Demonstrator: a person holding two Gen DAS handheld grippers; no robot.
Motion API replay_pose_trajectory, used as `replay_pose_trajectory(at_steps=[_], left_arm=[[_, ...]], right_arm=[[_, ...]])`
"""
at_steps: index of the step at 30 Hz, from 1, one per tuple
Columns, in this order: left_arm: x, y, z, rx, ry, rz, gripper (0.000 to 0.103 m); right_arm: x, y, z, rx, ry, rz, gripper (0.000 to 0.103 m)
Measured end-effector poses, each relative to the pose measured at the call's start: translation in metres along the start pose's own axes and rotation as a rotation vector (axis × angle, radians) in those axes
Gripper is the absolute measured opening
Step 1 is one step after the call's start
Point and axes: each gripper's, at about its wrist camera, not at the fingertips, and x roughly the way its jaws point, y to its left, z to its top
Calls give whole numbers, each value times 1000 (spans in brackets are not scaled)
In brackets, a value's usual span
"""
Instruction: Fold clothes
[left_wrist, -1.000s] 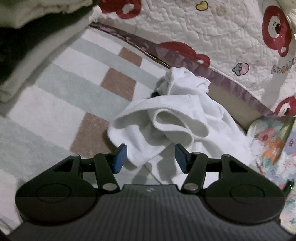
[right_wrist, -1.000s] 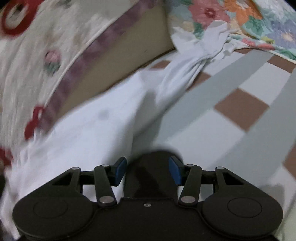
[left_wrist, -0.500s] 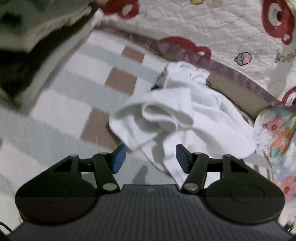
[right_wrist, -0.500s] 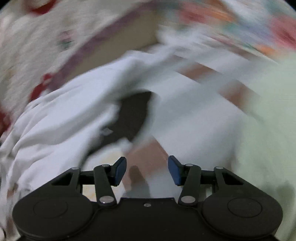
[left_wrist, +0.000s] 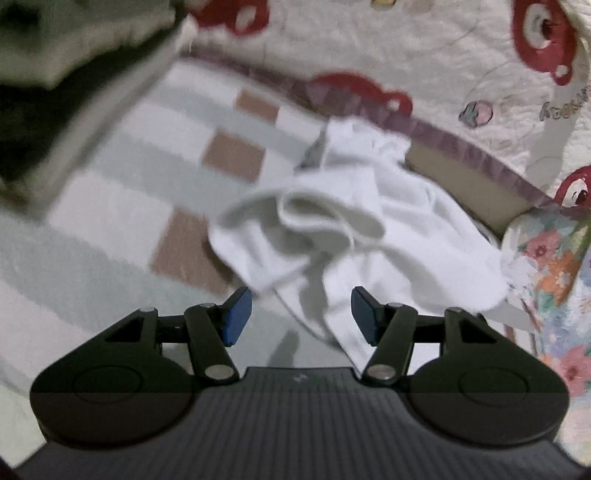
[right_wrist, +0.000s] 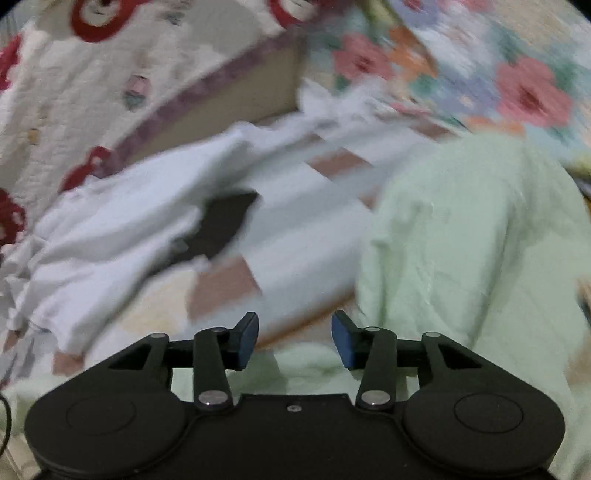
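- Left claw has its blue pads apart, gripping nothing, low in the frame just short of the crumpled white garment.
- That garment sits mid-frame on the checked blanket.
- Right claw is also spread and empty, above a pale green cloth at right.

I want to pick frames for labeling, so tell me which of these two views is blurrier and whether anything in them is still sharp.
Right wrist view: heaviest motion blur, smearing the white garment, floral fabric and pale green cloth; only the right gripper is crisp. Left wrist view: milder blur, worst on the stacked clothes at upper left; the left gripper is sharp. Both views show fisheye curvature.
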Motion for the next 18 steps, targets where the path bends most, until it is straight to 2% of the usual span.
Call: replay_pose_trajectory(at_steps=[2, 4, 7, 10, 12, 14, 18], left_arm=[[-3, -2, 0, 34, -46, 4, 62], [-1, -2, 0, 59, -63, 23, 65], [8, 2, -1, 75, -62, 54, 66], [17, 6, -3, 92, -61, 85, 72], [22, 9, -4, 103, -61, 105, 72], [28, 12, -4, 113, -60, 126, 72], [33, 17, -7, 115, -69, 157, 72]], right_arm=[[10, 6, 19, -28, -16, 59, 50], [28, 16, 37, -76, 36, 146, 60], [54, 30, 65, -148, 114, 277, 61], [82, 45, 88, -219, 204, 410, 61], [108, 55, 83, -251, 316, 501, 61], [130, 65, 74, -243, 411, 555, 61], [151, 78, 59, -163, 454, 615, 61]])
